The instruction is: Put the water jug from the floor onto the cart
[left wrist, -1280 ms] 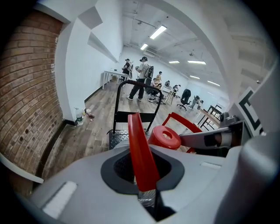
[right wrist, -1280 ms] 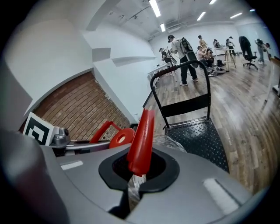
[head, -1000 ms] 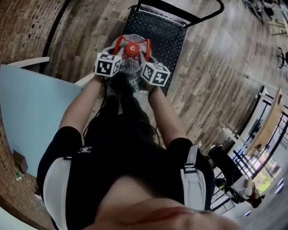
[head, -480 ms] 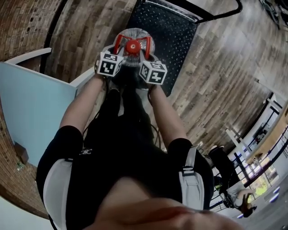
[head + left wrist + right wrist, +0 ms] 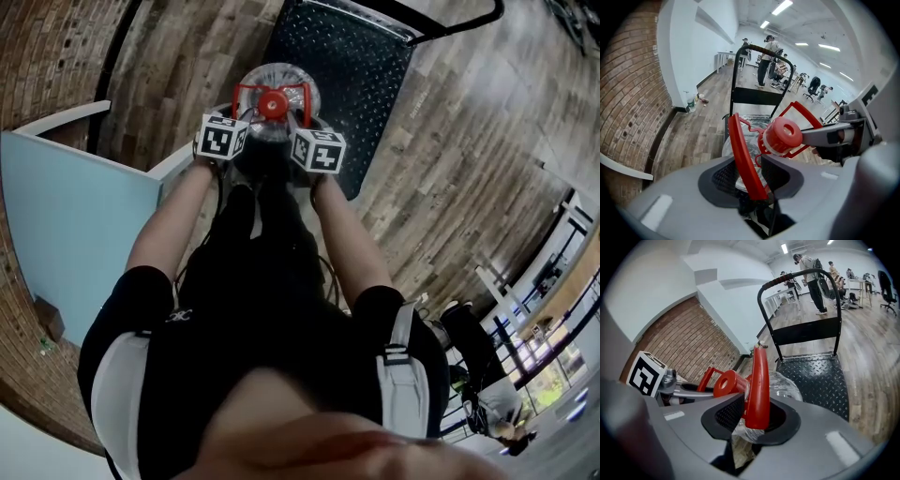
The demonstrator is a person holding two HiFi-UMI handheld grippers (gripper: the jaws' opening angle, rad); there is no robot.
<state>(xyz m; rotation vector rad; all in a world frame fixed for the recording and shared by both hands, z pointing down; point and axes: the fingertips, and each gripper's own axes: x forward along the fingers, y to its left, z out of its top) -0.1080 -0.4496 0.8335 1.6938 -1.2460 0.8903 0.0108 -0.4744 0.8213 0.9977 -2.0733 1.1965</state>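
Water jug (image 5: 281,80) at cart (image 5: 366,66) corner

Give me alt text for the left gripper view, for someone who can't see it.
The left hand-held gripper is opening its jaws, with one red handle of a clear water jug between them and the red cap beyond. Farther back are a black cart, wood floor, a brick wall at left and distant people.

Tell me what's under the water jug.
The cart, black tread plate, shows beside and beyond the water jug. The jug's own body covers its base, so what it rests on cannot be seen.
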